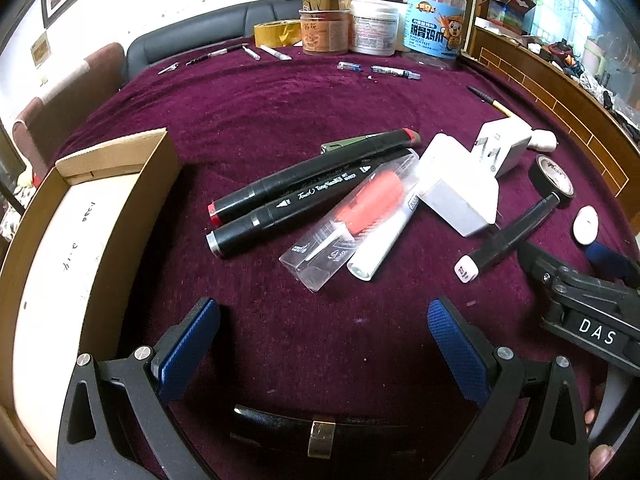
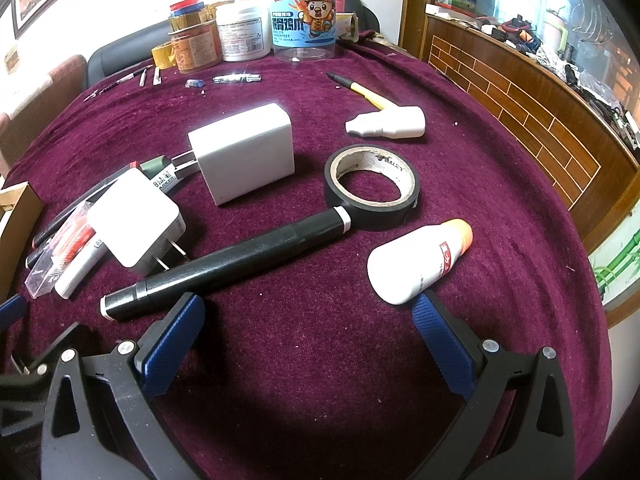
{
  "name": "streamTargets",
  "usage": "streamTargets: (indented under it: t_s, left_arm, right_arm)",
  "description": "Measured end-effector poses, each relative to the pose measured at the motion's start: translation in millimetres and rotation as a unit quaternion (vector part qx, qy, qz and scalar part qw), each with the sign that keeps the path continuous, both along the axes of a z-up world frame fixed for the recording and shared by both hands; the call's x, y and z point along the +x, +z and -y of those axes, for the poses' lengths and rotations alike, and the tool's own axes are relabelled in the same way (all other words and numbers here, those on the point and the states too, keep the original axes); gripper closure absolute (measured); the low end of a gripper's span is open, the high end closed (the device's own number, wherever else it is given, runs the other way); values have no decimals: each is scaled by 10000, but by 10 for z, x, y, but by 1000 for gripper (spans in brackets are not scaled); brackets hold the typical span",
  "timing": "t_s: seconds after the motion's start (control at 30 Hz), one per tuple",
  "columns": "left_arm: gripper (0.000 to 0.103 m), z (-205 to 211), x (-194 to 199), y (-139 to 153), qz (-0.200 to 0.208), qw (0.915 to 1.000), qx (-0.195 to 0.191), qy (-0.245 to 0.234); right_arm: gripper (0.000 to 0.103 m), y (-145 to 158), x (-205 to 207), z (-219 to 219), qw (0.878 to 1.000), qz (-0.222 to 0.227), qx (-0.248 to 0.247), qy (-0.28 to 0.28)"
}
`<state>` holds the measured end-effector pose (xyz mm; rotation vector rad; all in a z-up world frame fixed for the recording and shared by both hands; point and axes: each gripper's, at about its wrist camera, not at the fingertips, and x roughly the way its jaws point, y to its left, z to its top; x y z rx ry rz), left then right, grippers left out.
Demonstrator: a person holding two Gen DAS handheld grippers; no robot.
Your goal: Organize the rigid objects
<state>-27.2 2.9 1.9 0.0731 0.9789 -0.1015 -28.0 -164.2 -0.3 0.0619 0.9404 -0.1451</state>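
Bare maroon cloth lies between both spread, empty grippers: left gripper below the markers, right gripper touching black marker and white bottle.

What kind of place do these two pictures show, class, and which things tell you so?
Probably a home living or dining room: a table under a purple velvet cloth, a dark sofa behind it, and food jars at the far edge.

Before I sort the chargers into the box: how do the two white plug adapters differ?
The bigger adapter is a blocky cuboid lying farther back, its prongs pointing left toward the markers. The smaller adapter has rounded corners, sits nearer the black marker, and its prongs point toward that marker. The smaller one leans on the pile of pens; the bigger rests on the cloth. Both are white, two-pronged.
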Motion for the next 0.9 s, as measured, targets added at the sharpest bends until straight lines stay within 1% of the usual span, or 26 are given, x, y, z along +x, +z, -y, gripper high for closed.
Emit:
streamTargets:
  t_s: [0.33, 0.47, 0.6, 0.9]
  left_arm:
    - [1, -19, 6, -3, 19, 10000, -62, 21]
    - [1, -20, 6, -3, 20, 10000, -62, 21]
    - [1, -19, 5, -4, 22, 10000, -63, 22]
    - [1, -19, 8, -4, 20, 10000, -44, 25]
  right_arm:
    - [0, -8, 4, 6, 10000, -7, 30, 84]
    - [0, -2, 27, 14, 9996, -173, 65, 192]
    - [0, 0, 41, 9, 9995, -273, 60, 158]
    - [0, 7, 7, 10, 9995, -302, 65, 85]
